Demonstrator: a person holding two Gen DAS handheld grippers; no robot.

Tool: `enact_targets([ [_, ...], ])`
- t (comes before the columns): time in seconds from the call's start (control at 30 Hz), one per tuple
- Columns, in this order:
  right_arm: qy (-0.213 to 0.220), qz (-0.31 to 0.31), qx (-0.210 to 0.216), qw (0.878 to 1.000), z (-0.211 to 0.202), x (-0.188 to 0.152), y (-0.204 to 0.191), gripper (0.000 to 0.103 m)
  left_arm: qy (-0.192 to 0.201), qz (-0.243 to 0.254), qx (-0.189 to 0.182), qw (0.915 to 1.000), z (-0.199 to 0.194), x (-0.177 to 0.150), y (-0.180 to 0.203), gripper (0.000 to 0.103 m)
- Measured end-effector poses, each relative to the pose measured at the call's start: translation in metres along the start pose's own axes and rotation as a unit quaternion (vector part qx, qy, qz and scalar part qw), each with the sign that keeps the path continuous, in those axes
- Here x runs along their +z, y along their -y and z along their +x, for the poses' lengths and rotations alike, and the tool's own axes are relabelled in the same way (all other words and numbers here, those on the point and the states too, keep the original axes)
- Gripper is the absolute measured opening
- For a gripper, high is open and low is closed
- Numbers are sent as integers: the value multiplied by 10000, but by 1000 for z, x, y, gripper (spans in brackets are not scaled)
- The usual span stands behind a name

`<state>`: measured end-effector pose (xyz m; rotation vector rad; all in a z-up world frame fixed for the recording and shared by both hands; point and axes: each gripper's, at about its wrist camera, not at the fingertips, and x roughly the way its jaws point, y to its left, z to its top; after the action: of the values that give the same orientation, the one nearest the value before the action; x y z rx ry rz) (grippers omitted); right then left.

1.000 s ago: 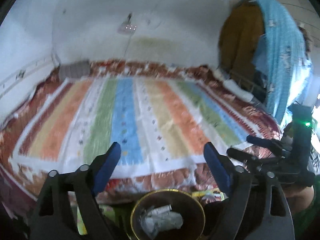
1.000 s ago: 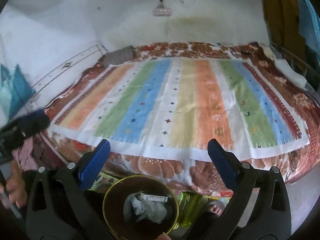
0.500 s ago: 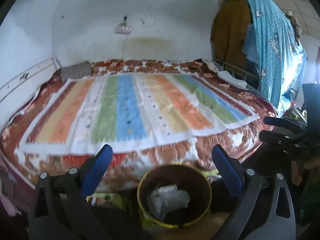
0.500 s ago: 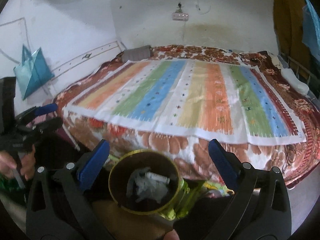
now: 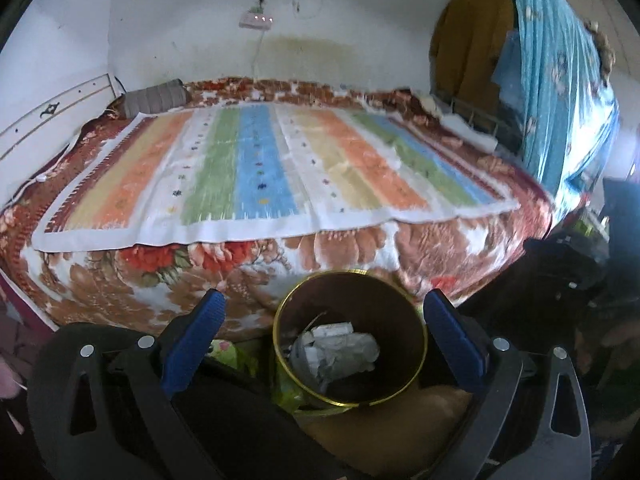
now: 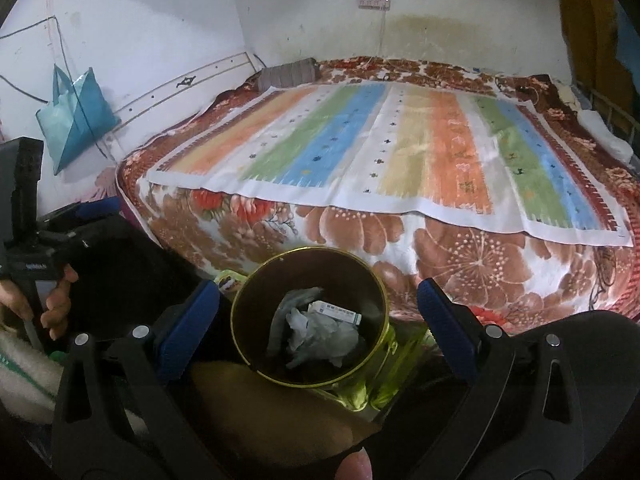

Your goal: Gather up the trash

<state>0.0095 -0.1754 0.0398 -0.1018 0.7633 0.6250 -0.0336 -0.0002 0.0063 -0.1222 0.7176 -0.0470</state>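
Note:
A dark round trash bin (image 5: 404,320) with a gold rim stands on the floor at the foot of the bed. Crumpled white paper (image 5: 340,350) and a small white box (image 6: 338,313) lie inside it. My left gripper (image 5: 323,300) is open wide above the bin, its blue pads apart on either side of the rim and holding nothing. In the right wrist view the bin (image 6: 256,292) lies between the blue pads of my right gripper (image 6: 317,289), which is also open and empty. The crumpled paper (image 6: 316,334) shows there too.
A bed with a striped sheet (image 5: 260,168) over a floral blanket (image 6: 472,256) fills the space beyond the bin. Yellow-green wrapping (image 6: 384,384) lies beside the bin. A teal bag (image 6: 74,116) hangs on the left wall; a blue curtain (image 5: 560,80) hangs right. A hand (image 6: 56,300) holds the other gripper's handle.
Both grippers have sunk and drawn back from the bed, so the bin now sits higher and larger between the pads. The left jaws have spread a little wider.

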Motion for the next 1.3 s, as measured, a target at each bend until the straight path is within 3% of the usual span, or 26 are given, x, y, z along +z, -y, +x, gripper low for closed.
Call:
enact_targets([
  [0.37,-415,199,158,9988,36,5,4,94,-832,-138,-243,9961,48,-2,11,97],
  [0.63,-851,276,240,9957,67,6,4,94,-1158,-270,-117,9928,70,-3,11,97],
  [1.3,-947,235,243,9949,75,5,1,94,-1216,-288,140,9921,75,-4,10,97],
])
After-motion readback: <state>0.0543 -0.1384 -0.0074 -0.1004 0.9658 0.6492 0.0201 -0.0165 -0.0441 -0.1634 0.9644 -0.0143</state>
